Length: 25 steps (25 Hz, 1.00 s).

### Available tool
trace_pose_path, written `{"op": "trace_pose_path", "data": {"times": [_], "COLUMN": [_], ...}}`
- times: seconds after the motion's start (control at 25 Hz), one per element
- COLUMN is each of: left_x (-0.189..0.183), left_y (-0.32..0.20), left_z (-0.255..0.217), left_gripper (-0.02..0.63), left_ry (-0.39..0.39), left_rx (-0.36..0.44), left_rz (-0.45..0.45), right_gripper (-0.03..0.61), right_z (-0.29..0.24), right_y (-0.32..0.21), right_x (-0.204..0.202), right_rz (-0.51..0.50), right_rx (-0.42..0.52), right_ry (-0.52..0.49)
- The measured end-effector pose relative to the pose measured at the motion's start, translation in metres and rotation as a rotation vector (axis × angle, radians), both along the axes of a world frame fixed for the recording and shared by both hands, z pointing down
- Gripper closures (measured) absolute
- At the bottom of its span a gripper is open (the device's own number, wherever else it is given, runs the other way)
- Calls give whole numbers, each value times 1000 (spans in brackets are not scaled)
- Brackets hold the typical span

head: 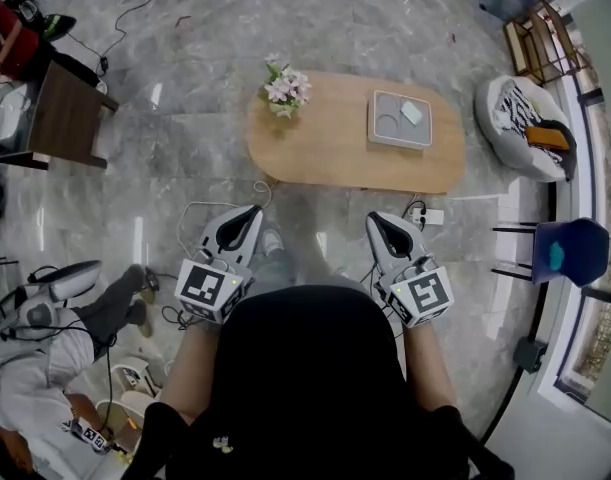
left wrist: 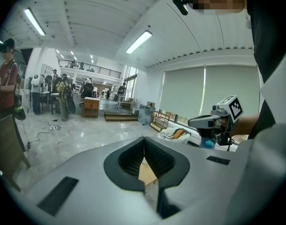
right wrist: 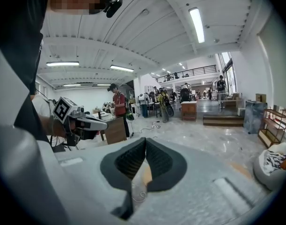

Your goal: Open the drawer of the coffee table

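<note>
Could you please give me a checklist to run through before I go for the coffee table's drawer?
1. Coffee table in view ahead: ok.
2. Drawer front located: cannot tell; the head view shows only the table's top.
3. Left tongs and right tongs open for a handle: not ok; both shut, empty.
4. Tongs at the table: not ok; both hang over the floor, short of its near edge.
5. Flowers and tray clear of the near edge: ok.
6. Floor path: not ok; a power strip and cables lie by the table.
</note>
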State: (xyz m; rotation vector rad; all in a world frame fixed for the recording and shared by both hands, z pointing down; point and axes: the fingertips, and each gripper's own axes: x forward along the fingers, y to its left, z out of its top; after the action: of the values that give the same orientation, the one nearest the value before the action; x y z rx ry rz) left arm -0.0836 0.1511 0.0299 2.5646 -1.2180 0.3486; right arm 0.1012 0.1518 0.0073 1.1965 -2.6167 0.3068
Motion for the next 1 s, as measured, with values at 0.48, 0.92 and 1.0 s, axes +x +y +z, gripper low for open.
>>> {"op": "trace_pose_path", "data": {"times": [0.48, 0.92, 1.0], "left_x": [-88, -91, -88], "left_y": [-29, -38, -39], "left_z": [24, 78, 90], "left_gripper": [601, 600, 600], "left_ry": [26, 10, -17], "left_rx": [-42, -129, -150], "left_rz": [31, 30, 34], "right_gripper": [580, 579, 578], "right_z": [19, 49, 60], "right_y": [-29, -48, -51], "right_x": [-113, -121, -118], "right_rz": [-18, -58, -60], "right_rx": [-35, -104, -117], "right_ry": [19, 21, 22]}}
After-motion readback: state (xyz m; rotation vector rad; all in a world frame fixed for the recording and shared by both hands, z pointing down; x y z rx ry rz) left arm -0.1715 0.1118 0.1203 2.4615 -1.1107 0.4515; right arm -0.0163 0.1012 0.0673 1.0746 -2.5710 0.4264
